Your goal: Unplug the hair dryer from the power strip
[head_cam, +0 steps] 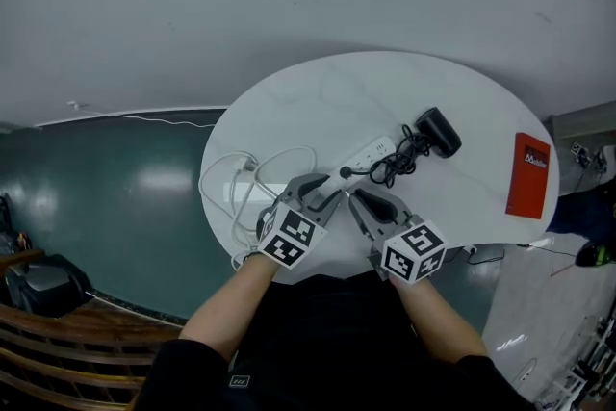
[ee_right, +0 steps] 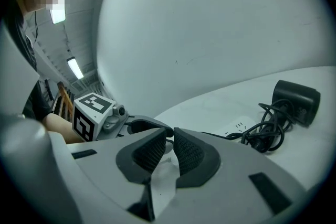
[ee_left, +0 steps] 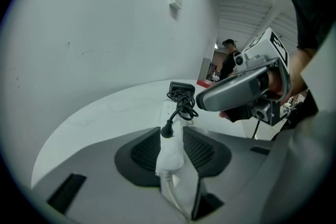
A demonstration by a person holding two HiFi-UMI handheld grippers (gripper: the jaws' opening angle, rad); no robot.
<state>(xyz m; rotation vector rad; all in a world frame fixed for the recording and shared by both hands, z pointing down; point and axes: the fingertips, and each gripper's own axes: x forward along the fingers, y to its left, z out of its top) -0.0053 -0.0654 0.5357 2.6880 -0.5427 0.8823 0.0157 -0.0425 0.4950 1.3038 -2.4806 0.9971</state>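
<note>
A person stood over a round white tabletop (head_cam: 318, 101) with a two-jaw gripper in each hand, both pointed at a white power strip (ee_left: 170, 152) that lay slantwise near the middle. The left gripper (head_cam: 332, 188) had its jaws spread apart, one on either side of the strip's near end; its own view did not show the pads pressing on the casing. A black plug (ee_left: 167, 130) sat in a socket at that same near end, level with the tips of the left jaws. From it a black cord (head_cam: 399, 159) ran in a loose tangle over the strip's far end to the black hair dryer (head_cam: 438, 132), which lay on the tabletop just beyond.

The right gripper (head_cam: 358, 199) hung just beside the left one, near the plug, its jaws clenched together with nothing between them.

A white cable (head_cam: 241, 183) looped along the tabletop's left edge. A red booklet (head_cam: 528, 176) lay at the right edge, well apart from the strip.
</note>
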